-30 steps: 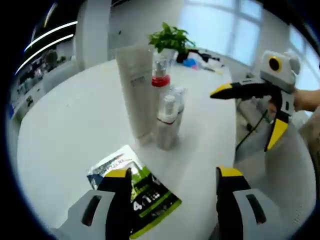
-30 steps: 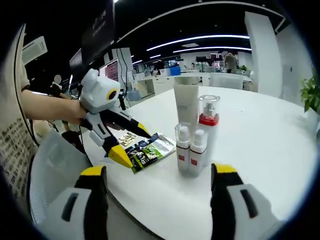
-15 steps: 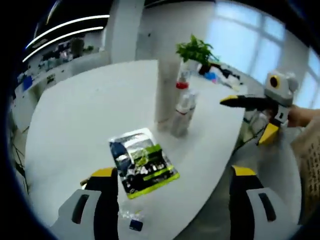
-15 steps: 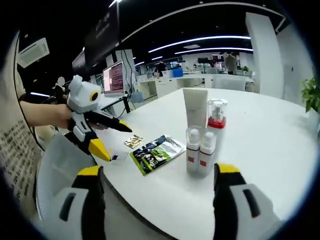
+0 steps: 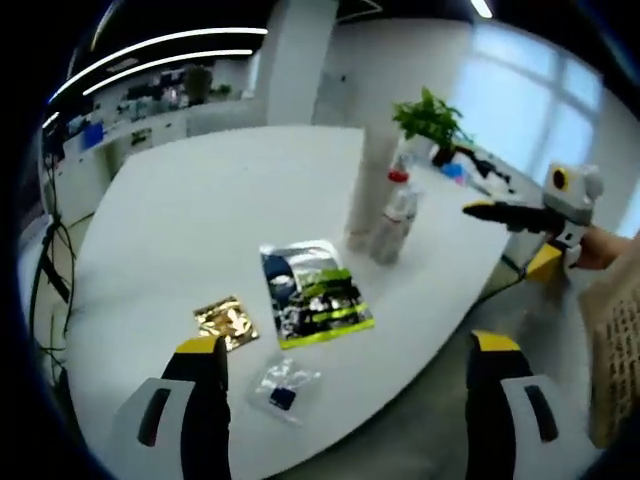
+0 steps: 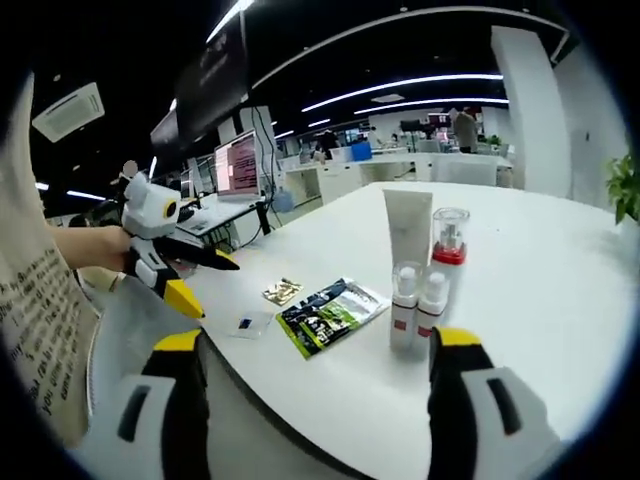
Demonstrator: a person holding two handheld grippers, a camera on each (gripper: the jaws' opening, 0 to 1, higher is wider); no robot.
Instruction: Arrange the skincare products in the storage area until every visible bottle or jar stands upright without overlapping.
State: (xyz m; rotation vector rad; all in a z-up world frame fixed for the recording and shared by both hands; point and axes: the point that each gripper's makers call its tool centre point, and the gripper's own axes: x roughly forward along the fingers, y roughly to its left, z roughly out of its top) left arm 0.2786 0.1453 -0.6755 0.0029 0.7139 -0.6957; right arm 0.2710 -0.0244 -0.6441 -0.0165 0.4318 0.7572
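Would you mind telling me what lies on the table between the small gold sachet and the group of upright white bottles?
A flat green and black foil pouch lies between the gold sachet and the white bottles, as the right gripper view shows.

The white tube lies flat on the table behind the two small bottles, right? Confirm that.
Not flat: in the right gripper view the white tube stands upright on the table, behind the two small bottles.

The right gripper point(image 6: 315, 375) is hovering wide open off the white round table point(image 6: 520, 290), facing the tall white tube point(image 6: 408, 228), red-collared clear pump bottle point(image 6: 449, 237) and two small white bottles point(image 6: 418, 305) standing upright together.
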